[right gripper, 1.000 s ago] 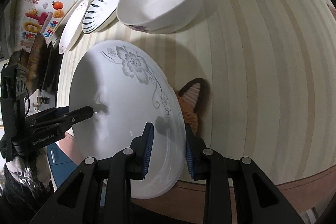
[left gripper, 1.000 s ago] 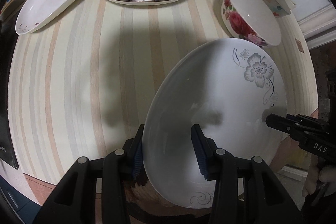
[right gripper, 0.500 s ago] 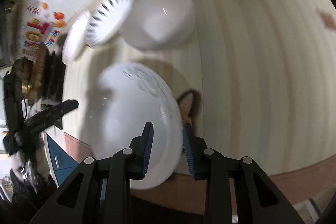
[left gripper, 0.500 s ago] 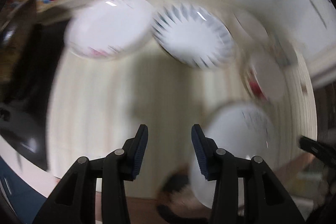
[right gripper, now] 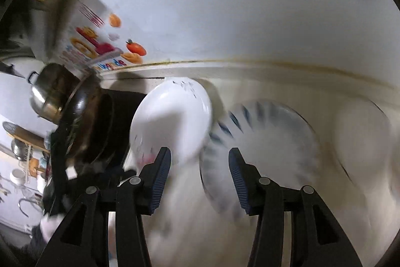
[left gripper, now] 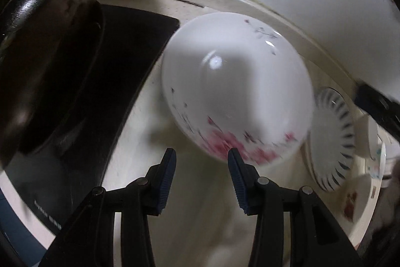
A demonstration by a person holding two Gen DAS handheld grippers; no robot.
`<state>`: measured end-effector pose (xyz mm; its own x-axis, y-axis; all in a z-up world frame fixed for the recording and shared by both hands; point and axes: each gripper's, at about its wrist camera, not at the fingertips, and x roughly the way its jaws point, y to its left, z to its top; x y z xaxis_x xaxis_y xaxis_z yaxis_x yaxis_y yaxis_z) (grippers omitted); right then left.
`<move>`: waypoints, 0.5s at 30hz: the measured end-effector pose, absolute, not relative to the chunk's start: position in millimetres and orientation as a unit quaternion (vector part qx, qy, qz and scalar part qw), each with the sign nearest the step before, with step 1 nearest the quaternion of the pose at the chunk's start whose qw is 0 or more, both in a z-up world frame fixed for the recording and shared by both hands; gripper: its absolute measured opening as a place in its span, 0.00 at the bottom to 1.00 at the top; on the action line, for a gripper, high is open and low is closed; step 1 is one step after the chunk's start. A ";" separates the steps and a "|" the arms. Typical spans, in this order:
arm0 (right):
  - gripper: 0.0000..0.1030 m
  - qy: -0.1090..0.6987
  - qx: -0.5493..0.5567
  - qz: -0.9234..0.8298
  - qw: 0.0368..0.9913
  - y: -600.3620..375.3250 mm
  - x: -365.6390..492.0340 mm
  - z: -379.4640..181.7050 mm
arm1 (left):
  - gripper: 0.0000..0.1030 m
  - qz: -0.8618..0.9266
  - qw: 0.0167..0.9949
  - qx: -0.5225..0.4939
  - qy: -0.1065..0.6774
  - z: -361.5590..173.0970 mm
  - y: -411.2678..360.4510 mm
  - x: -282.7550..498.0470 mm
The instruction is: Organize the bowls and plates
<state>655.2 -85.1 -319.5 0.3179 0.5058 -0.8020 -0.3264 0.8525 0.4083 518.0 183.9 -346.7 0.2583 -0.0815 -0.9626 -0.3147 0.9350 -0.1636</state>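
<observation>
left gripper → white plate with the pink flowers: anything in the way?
Nothing visible. The left gripper is open and empty, and only bare counter lies between its fingers and the near rim of the white plate with pink flowers. The dark stovetop sits off to the plate's left, the blue-striped plate to its right. The frame is motion-blurred.

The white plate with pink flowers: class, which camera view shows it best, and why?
The left wrist view: the white plate fills the centre, its pink flowers visible despite blur. The right wrist view shows it smaller, with the right gripper's finger covering its lower edge.
</observation>
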 end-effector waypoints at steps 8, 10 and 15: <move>0.39 0.553 0.048 0.247 0.794 -23.1 737.9 -390.0 | 0.38 0.067 0.781 -0.156 0.601 -363.4 185.7 530.5; 0.32 0.557 0.046 0.247 0.792 -21.4 744.4 -400.1 | 0.36 0.068 0.780 -0.154 0.603 -367.7 182.7 530.8; 0.22 0.561 0.036 0.258 0.786 -12.0 752.8 -412.5 | 0.35 0.080 0.789 -0.160 0.587 -368.6 181.0 522.7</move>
